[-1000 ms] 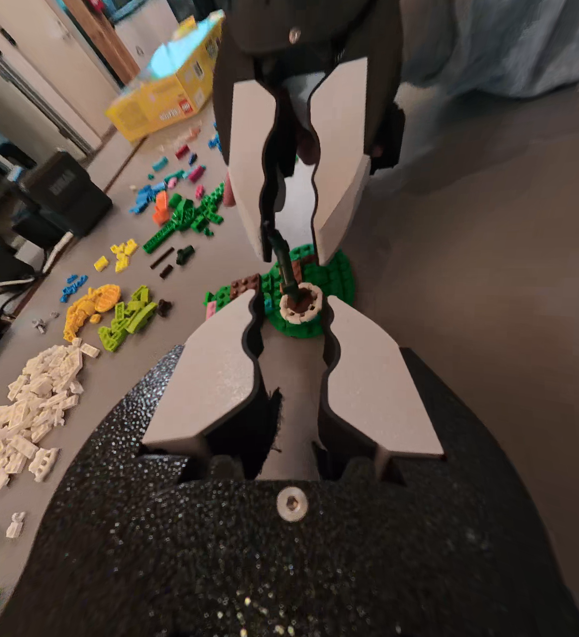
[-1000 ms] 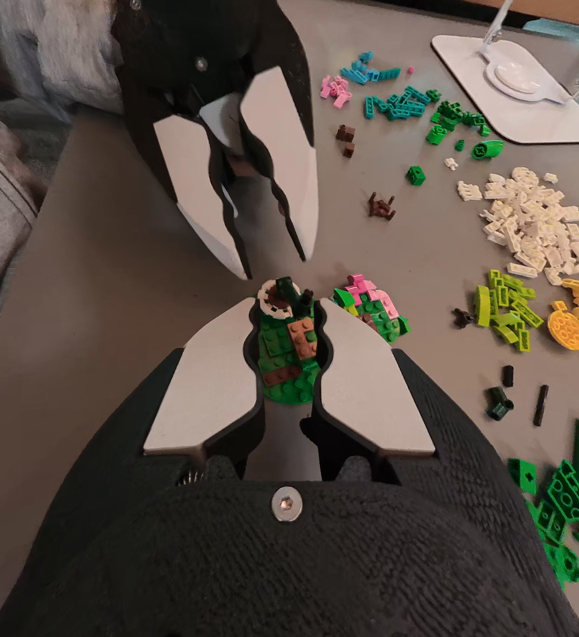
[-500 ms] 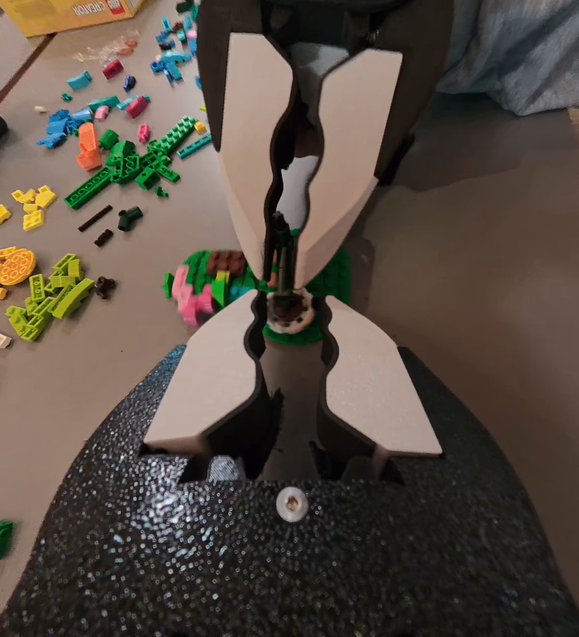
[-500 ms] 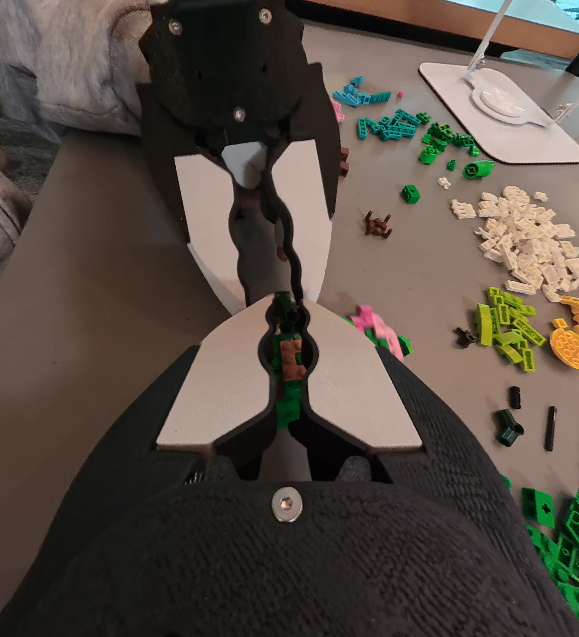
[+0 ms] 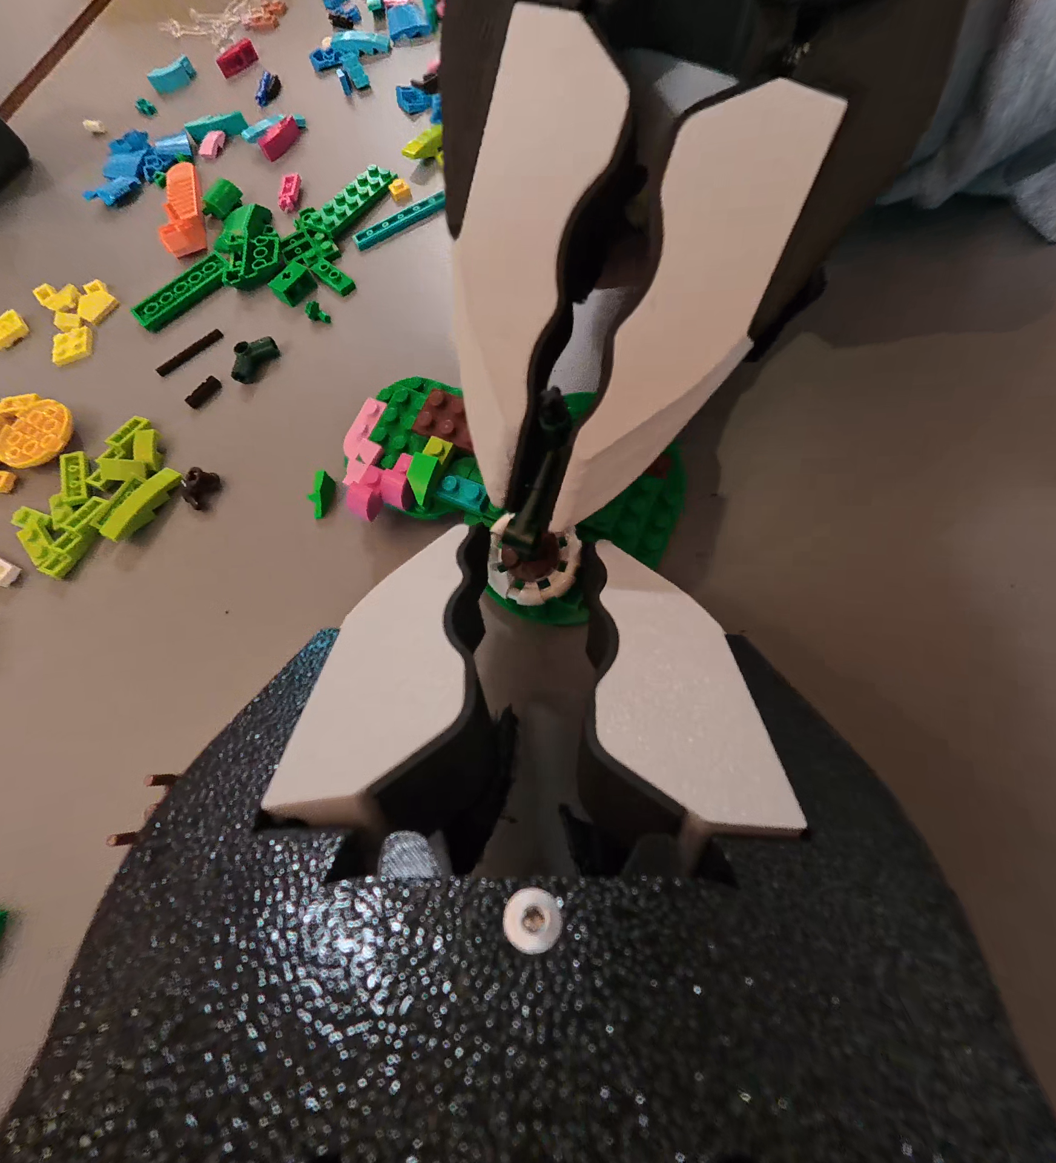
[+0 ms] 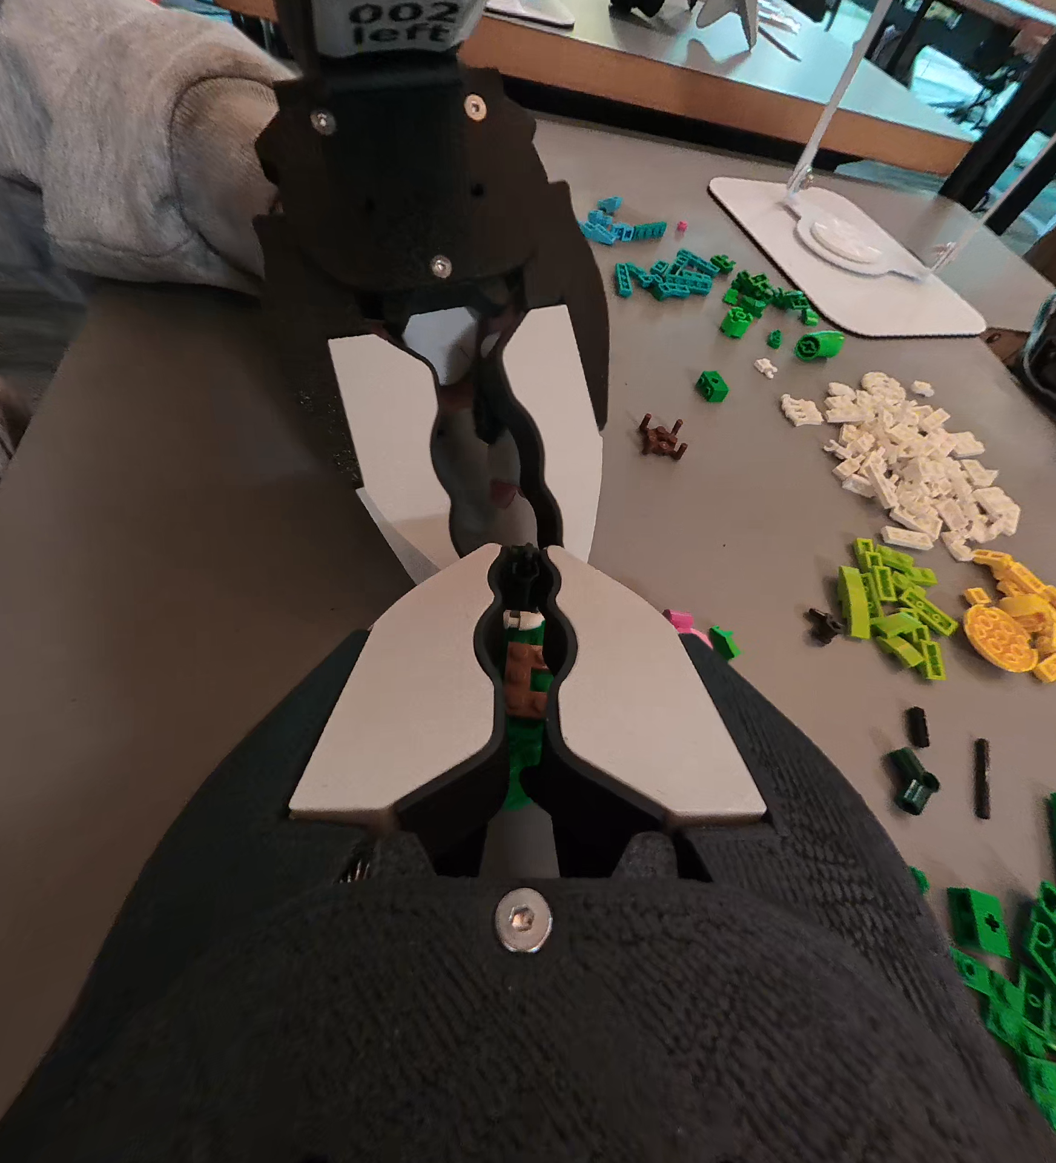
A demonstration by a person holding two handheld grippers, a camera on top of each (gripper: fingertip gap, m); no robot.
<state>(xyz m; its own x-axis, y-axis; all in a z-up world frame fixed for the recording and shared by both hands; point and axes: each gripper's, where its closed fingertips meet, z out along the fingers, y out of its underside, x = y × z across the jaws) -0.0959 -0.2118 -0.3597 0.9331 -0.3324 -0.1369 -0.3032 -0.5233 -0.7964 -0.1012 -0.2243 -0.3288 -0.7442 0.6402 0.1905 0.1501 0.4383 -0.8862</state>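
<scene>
While your right gripper (image 6: 522, 557) fingers are clamped on the dark green stem (image 5: 535, 497) in the white ring (image 5: 535, 588), your left gripper (image 5: 532, 554) fingers stand apart around it. Tilting could snap the stem off the green base (image 5: 645, 522) on the counter (image 5: 890, 566).

We see a grey bench (image 6: 186, 566) strewn with toy bricks sorted by colour: a white heap (image 6: 903, 453), lime pieces (image 6: 890, 604), yellow ones (image 6: 1029, 629), dark green plates (image 5: 261, 258) and blue bits (image 5: 135, 163). A round green brick base (image 5: 639, 516) sits near the middle. A white flat stand (image 6: 840, 264) rests at the far side.
</scene>
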